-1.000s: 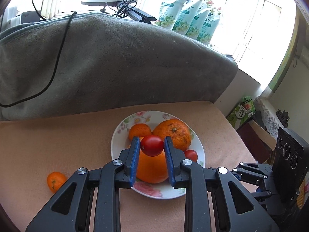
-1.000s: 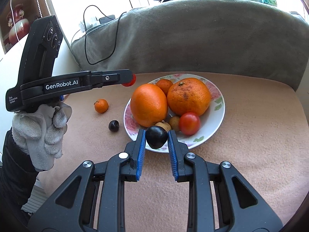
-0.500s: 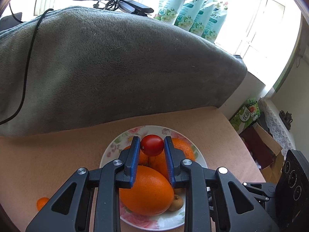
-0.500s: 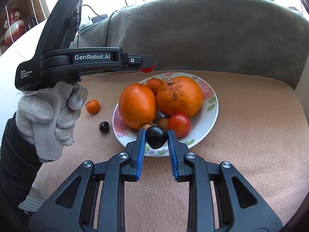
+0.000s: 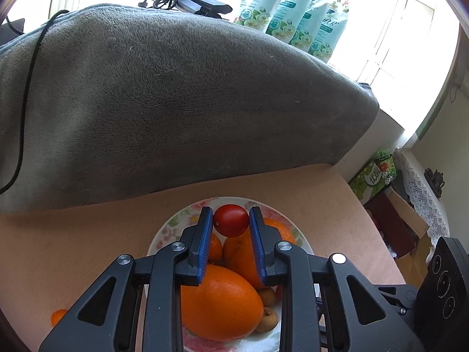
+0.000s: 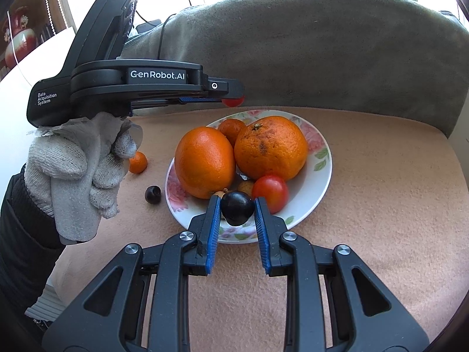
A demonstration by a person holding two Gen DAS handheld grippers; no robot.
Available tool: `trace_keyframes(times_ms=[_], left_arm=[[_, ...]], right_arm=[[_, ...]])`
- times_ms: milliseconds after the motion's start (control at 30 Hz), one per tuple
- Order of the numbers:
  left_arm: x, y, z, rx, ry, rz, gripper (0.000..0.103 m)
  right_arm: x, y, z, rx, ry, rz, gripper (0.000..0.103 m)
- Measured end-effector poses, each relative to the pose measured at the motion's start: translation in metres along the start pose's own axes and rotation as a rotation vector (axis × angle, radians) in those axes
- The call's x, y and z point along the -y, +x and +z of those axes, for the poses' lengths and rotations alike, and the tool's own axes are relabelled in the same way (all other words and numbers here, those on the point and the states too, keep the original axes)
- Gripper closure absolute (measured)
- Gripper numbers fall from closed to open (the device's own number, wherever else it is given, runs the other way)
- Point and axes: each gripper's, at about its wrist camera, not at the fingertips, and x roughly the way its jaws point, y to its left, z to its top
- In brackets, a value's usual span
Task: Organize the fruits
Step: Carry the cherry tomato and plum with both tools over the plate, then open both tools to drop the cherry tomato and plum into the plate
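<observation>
Over the floral plate [image 6: 321, 173] of oranges, I am gripping a cherry tomato [image 5: 231, 220] in my left fingers [image 5: 205, 234] and a dark grape [image 6: 236, 207] in my right fingers [image 6: 212, 220].

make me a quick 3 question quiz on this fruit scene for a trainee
1. What does the left gripper hold?
2. True or false: the dark grape in the right gripper rests on the plate.
3. Which fruits lie on the cloth beside the plate?

Key:
1. A small red tomato.
2. Cannot tell; the pads pinch it in line with the plate's near rim.
3. A small mandarin and a second dark grape.
</observation>
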Motion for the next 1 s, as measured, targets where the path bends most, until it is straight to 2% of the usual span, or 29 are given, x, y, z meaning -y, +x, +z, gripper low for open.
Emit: trace_keyframes(times_ms=[100, 167, 233, 267, 300, 367, 400, 433, 533, 600, 700, 1000], left_arm=[[0.001, -0.002, 0.001, 0.006, 0.001, 0.0, 0.071], [0.001, -0.004, 0.001, 0.009, 0.003, -0.002, 0.071], [0.001, -0.005, 0.002, 0.013, 0.004, 0.001, 0.071], [0.001, -0.006, 0.002, 0.014, 0.003, 0.001, 0.071], [0.0, -0.007, 0.002, 0.015, 0.001, 0.001, 0.065], [0.0, -0.009, 0.002, 0.025, -0.002, 0.0, 0.052], [0.0, -0.011, 0.002, 0.03, -0.002, -0.001, 0.051], [0.0, -0.012, 0.002, 0.031, -0.001, -0.002, 0.051], [0.001, -0.015, 0.003, 0.039, 0.002, 0.004, 0.037], [0.002, -0.018, 0.003, 0.045, 0.006, 0.013, 0.031], [0.003, -0.021, 0.003, 0.042, 0.009, 0.033, 0.026], [0.003, -0.033, -0.004, 0.056, 0.047, 0.074, 0.025]], right_arm=[[-0.001, 0.001, 0.0, -0.003, -0.002, 0.0, 0.078], [-0.001, 0.001, 0.001, -0.001, -0.004, -0.002, 0.076], [0.0, 0.001, 0.001, 0.006, -0.003, -0.003, 0.06], [0.001, -0.001, 0.002, 0.012, -0.002, -0.004, 0.056], [0.0, -0.002, 0.002, 0.02, -0.002, -0.004, 0.053], [-0.001, -0.004, 0.003, 0.029, -0.004, 0.0, 0.052], [-0.001, -0.005, 0.003, 0.03, -0.006, 0.0, 0.05], [-0.002, -0.006, 0.004, 0.03, -0.009, -0.001, 0.044], [-0.005, -0.007, 0.003, 0.04, -0.012, -0.009, 0.03], [-0.007, -0.009, 0.003, 0.045, -0.011, -0.006, 0.026], [-0.01, -0.011, 0.003, 0.053, -0.015, -0.003, 0.02], [-0.022, -0.018, 0.004, 0.072, -0.036, -0.012, 0.013]])
